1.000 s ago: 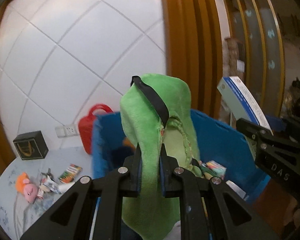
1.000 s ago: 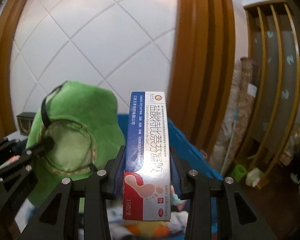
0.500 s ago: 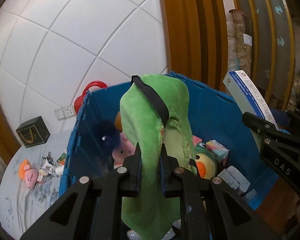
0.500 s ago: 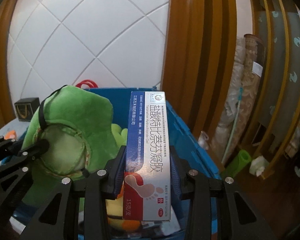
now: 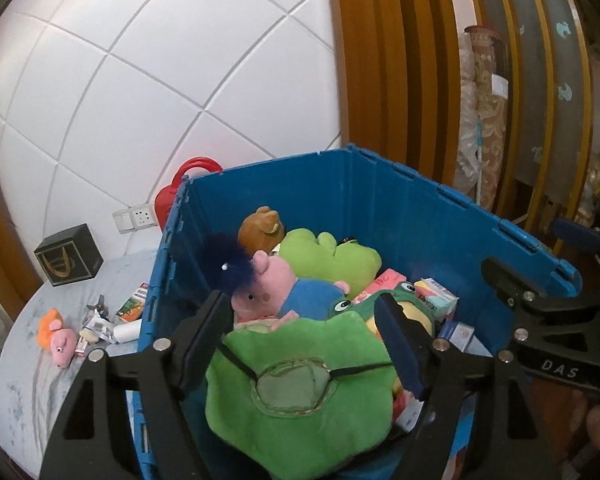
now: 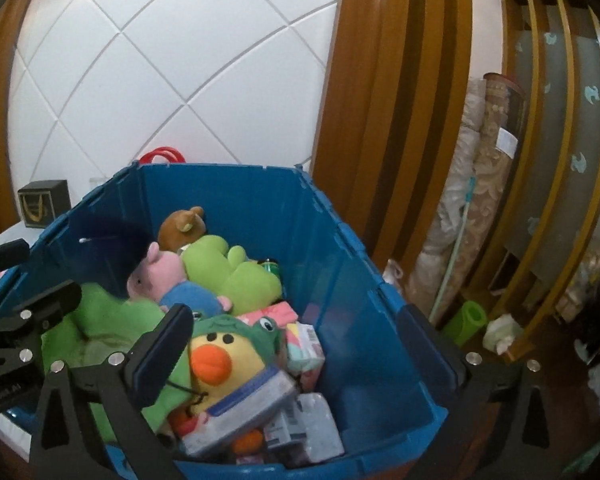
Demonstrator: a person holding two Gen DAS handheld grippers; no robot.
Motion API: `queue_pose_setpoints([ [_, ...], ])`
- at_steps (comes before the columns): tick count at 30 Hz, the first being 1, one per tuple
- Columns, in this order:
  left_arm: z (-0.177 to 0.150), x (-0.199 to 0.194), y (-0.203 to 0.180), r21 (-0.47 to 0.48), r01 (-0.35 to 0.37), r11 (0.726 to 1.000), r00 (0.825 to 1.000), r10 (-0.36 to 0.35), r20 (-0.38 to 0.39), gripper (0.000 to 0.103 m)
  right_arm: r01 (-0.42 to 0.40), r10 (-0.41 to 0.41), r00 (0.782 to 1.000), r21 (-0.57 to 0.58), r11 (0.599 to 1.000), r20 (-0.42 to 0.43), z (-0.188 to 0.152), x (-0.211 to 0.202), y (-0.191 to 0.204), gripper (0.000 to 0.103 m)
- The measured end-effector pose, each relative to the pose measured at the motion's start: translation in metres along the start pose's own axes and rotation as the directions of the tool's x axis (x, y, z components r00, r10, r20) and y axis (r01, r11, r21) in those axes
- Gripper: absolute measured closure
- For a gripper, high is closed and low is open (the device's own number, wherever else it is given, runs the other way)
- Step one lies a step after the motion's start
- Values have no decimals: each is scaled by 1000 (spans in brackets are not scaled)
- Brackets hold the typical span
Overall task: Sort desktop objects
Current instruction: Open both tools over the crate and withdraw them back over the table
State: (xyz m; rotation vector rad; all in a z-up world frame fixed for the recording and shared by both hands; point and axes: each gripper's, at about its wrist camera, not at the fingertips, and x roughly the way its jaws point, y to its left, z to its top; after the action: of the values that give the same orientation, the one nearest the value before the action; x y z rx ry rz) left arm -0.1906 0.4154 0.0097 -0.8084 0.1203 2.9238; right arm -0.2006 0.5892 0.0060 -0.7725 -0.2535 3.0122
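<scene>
Both pairs of jaws are spread wide and nothing is gripped — the left gripper (image 5: pixel 302 336) is held over the near end of the blue bin (image 5: pixel 420 216), and the right gripper (image 6: pixel 300 344) over the bin's near right corner. A green plush (image 5: pixel 300 392) is seen lying flat in the bin between and just below the left fingers; whether it is touched by them cannot be told. It is bright green with a paler stitched oval patch and a thin black strap drawn across its width, patch side up. A blue-and-white medicine box (image 6: pixel 240 412) is seen in blur on the toys below the right jaws, its long axis tilted up toward the right, against a yellow duck plush (image 6: pixel 228 356). On the grey table (image 5: pixel 28 380) left of the bin, a small pink plush (image 5: pixel 58 336) and a black box (image 5: pixel 68 256) are left well apart.
</scene>
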Motion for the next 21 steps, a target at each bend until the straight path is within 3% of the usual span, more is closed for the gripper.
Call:
queue_pose_setpoints([
  [6, 1, -22, 24, -35, 22, 999, 998, -20, 56, 28, -5, 5, 1000, -19, 1000, 16, 4, -14, 17, 0],
  [10, -1, -31, 47, -63, 14, 998, 999, -10, 52, 28, -31, 32, 999, -23, 999, 41, 11, -27, 32, 0],
  [21, -22, -47, 164, -156, -81, 984, 994, 91, 54, 28, -146, 150, 980, -43, 988, 127, 40, -58, 127, 0],
])
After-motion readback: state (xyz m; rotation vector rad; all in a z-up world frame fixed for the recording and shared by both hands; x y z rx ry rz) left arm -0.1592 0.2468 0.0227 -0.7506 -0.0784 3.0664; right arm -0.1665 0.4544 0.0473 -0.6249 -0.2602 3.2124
